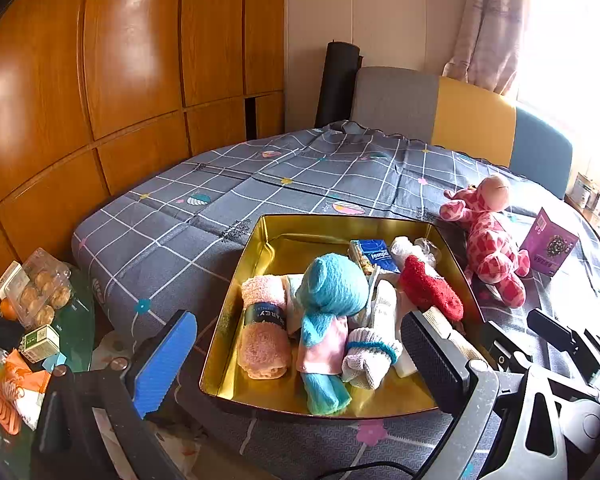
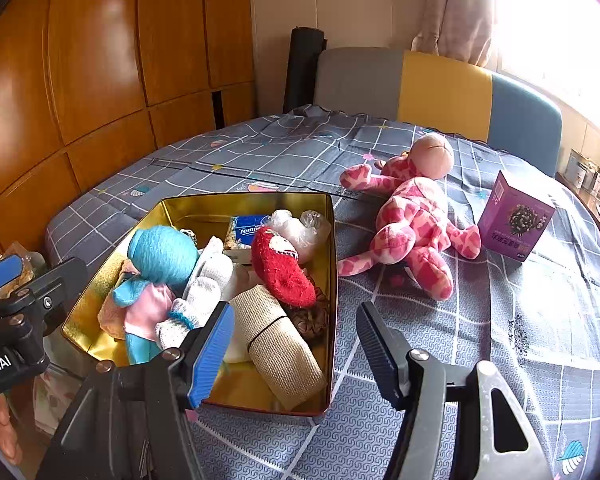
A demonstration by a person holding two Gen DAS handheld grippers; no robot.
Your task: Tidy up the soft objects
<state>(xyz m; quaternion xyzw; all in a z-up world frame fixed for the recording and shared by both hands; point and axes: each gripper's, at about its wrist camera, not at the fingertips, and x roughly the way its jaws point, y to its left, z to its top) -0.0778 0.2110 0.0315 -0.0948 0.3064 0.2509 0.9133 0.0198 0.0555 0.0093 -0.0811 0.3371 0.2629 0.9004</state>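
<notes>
Your right hand-held gripper [image 2: 296, 344] hangs with its jaws apart and nothing between them, straddling the near right corner of the gold tin [image 2: 334, 264]: the blue pad sits over the tin's near edge, the black pad over the bare bedspread just right of it. Your left hand-held gripper [image 1: 300, 352] is also spread wide and empty, framing the tin from the near side, well left of where the work lies.

Directly under the right gripper's blue pad is the beige bandage roll [image 2: 276, 336], already inside the tin with the red sock [image 2: 284, 272], the blue towel toy [image 2: 160, 256], white socks [image 2: 204, 292] and a tissue pack [image 2: 248, 232].

The one soft thing outside the tin, as far as these views show, is the pink giraffe [image 2: 416, 220]. It lies on the bed [image 2: 520, 320] beyond and to the right of your right gripper, clear of the tin's right wall. Its long axis runs from the head at the far end to the legs at the near end, slanting slightly, so the near legs point roughly back toward your right gripper. The purple box [image 2: 514, 220] stands just right of the toy, close to one leg.

I judge the right hand is clearly the nearer one; the left would have to cross the whole tin. Reach forward and right, and take the body across its width, keeping clear of the box.
</notes>
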